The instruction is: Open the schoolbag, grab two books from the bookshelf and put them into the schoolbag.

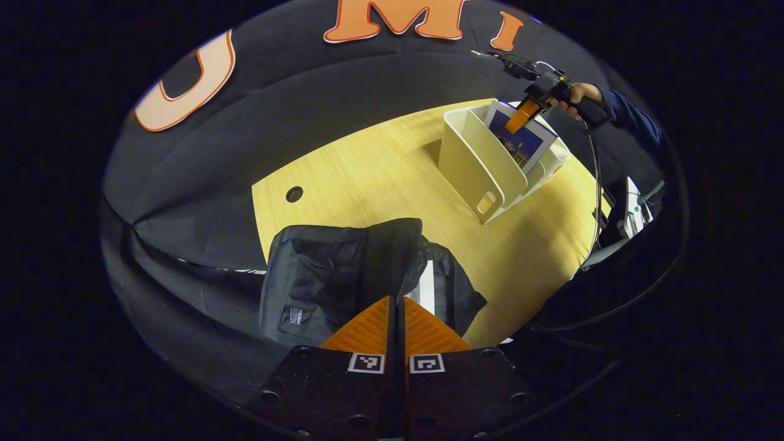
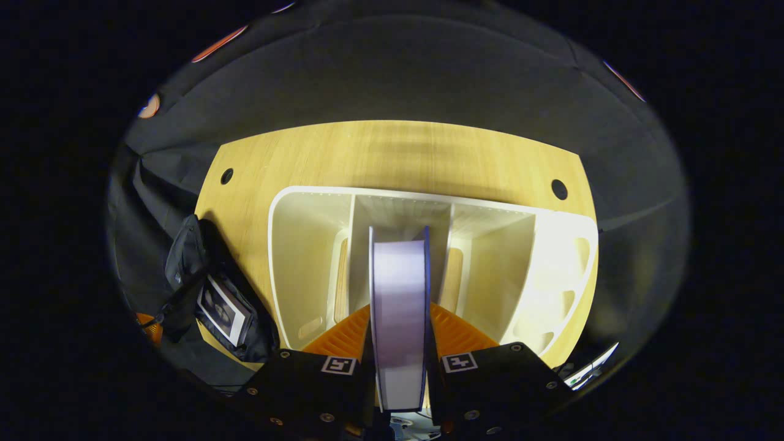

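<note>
While the right gripper [image 2: 399, 343] clamps both fingers on the second book [image 2: 399, 318], edge-on between them in the right gripper view, the step in hand looks to be drawing that book up out of the bookshelf [image 2: 294, 257]. A straight pull along the dividers seems best to me — a twist would likely drag the covers against the white walls on either side. The book stands in the middle compartment, with partitions close beside it and open slots left and right.

Close in the left gripper view, the left gripper [image 1: 397, 309] has its fingers pressed together on what seems to be the zipper edge of the schoolbag [image 1: 331, 275], holding the flap up. A light-coloured book [image 1: 425, 285] shows in the opening, so one appears to be already inside. Keeping that flap lifted would give the next book a mouth to slide into.

Farther off on the table [image 1: 367, 177], the shelf sits near the right edge, well apart from the bag. Bare wood lies between them — fair room to carry the book across. The bag itself lies at the table's near corner, partly over the edge, so I would set the book in gently.
</note>
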